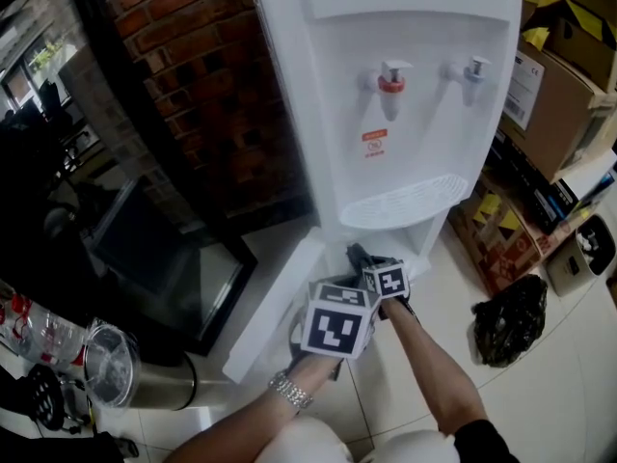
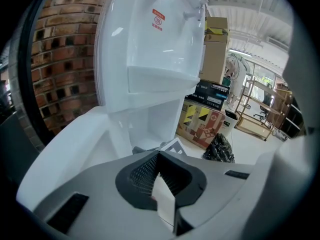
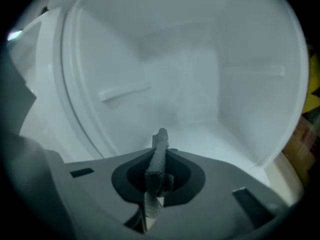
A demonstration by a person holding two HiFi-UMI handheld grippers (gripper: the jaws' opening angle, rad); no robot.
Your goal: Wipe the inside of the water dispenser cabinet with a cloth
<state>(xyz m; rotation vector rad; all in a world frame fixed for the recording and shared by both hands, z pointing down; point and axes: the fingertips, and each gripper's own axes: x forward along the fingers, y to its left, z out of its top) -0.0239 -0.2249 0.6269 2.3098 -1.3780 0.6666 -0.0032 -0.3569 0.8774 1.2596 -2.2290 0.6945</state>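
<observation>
The white water dispenser [image 1: 405, 114] stands ahead, and its lower cabinet door [image 1: 275, 307] is swung open to the left. My right gripper [image 1: 371, 263] is at the cabinet mouth, shut on a dark grey cloth [image 1: 359, 256]. In the right gripper view the cloth [image 3: 159, 164] stands up as a strip between the jaws of my right gripper [image 3: 160, 151], facing the bare white cabinet interior [image 3: 190, 84]. My left gripper [image 1: 326, 305] hovers just left of it, beside the door [image 2: 65, 149]. In its own view the left gripper [image 2: 159, 156] has its pads meeting at the tips, with nothing gripped that I can make out.
Cardboard boxes [image 1: 554, 95] are stacked right of the dispenser, with a black plastic bag [image 1: 509, 318] and a white bin [image 1: 588, 254] on the tiled floor. A brick wall [image 1: 212, 85] and a dark glass-fronted unit [image 1: 164, 258] lie left. A steel canister [image 1: 145, 379] stands near left.
</observation>
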